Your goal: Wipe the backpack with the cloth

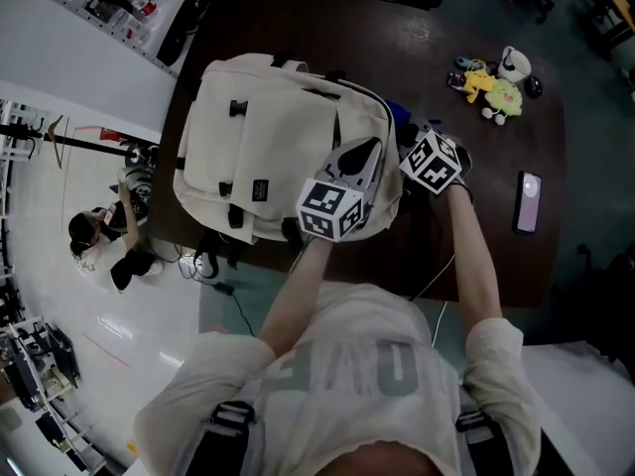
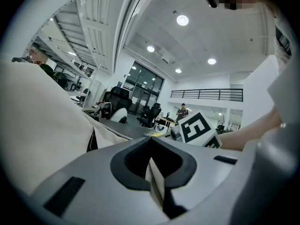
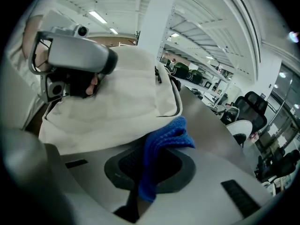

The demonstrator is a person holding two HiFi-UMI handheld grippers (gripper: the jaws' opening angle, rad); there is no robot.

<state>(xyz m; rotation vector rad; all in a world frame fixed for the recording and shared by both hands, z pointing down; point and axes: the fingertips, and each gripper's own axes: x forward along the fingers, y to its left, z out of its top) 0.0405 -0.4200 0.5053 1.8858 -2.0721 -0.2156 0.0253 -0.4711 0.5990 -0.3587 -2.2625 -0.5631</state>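
A cream backpack (image 1: 263, 147) lies flat on the dark table (image 1: 298, 28). My left gripper (image 1: 369, 150) rests on its right side, near the zip edge. In the left gripper view the jaws (image 2: 154, 172) stand closed with a thin cream strip pinched between them, and the backpack (image 2: 42, 125) bulks at the left. My right gripper (image 1: 415, 132) sits just right of the bag, shut on a folded blue cloth (image 3: 164, 142). The cloth (image 1: 401, 115) touches the backpack's (image 3: 117, 102) right edge. The left gripper (image 3: 75, 55) shows on top of the bag in the right gripper view.
A yellow-green plush toy (image 1: 493, 87) with small toys lies at the table's far right. A phone (image 1: 529, 201) lies face up near the right edge. A person (image 1: 99, 231) crouches on the white floor at the left. Cables hang by the table's near edge (image 1: 213, 266).
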